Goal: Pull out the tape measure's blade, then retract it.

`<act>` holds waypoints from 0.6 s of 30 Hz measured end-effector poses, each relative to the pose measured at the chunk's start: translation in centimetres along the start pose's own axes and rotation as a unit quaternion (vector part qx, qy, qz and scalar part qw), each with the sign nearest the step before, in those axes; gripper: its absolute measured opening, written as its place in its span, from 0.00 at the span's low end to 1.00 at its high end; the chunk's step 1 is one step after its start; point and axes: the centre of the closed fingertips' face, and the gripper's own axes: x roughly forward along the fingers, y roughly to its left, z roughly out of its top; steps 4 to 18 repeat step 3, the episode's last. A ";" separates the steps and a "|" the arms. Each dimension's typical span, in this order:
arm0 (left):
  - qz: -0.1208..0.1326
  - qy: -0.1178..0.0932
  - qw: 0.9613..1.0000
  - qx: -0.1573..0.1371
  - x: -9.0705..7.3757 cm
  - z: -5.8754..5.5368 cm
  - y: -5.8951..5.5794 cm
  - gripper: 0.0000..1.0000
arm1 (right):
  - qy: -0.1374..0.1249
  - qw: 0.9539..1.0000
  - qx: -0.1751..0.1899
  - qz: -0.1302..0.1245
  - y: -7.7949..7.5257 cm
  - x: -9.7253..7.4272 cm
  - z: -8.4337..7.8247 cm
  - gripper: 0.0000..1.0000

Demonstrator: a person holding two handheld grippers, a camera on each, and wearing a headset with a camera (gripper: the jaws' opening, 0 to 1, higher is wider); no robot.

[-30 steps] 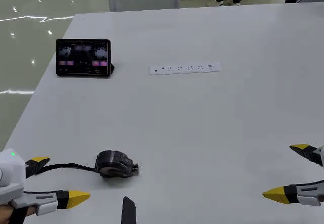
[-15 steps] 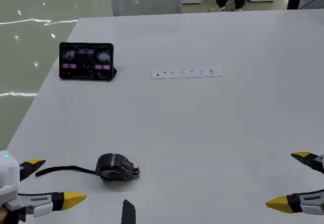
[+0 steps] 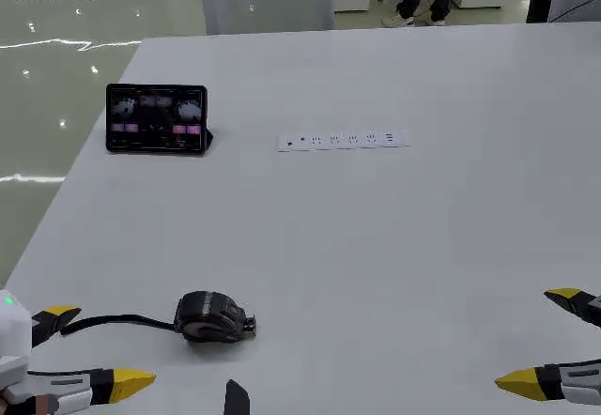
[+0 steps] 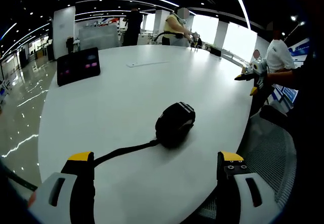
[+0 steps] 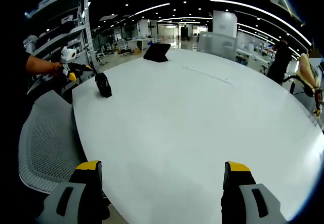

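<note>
A black tape measure (image 3: 213, 317) lies on the white table (image 3: 376, 227) near its front edge, with a black wrist strap (image 3: 113, 322) trailing to the left. My left gripper (image 3: 84, 349) stands open at the front left, its yellow tips around the strap's end. In the left gripper view the tape measure (image 4: 175, 123) sits ahead of the open left gripper (image 4: 156, 162), strap running back toward the jaws. My right gripper (image 3: 554, 340) is open at the front right, far from the tape. The right gripper view shows the tape measure (image 5: 103, 84) far off beside the left gripper (image 5: 76, 71).
A dark tablet (image 3: 156, 119) stands propped at the back left. A white power strip (image 3: 342, 140) lies in the middle of the table. A grey mesh chair (image 5: 43, 143) sits near the table edge. People stand beyond the far side.
The camera has tilted, shifting the scene down slightly. Both grippers have drifted lower in the head view and stay open. The tape measure has not moved.
</note>
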 end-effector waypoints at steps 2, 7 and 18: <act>0.000 0.002 1.000 0.001 0.0 0.0 0.0 0.99 | -0.001 1.000 0.002 0.001 0.1 0.3 0.0 0.99; -0.001 0.003 1.000 0.000 0.0 -0.1 0.0 0.99 | 0.001 1.000 0.001 0.002 0.2 0.4 -0.1 0.99; -0.001 0.003 1.000 0.000 0.0 -0.1 0.0 0.99 | 0.001 1.000 0.001 0.002 0.2 0.4 -0.1 0.99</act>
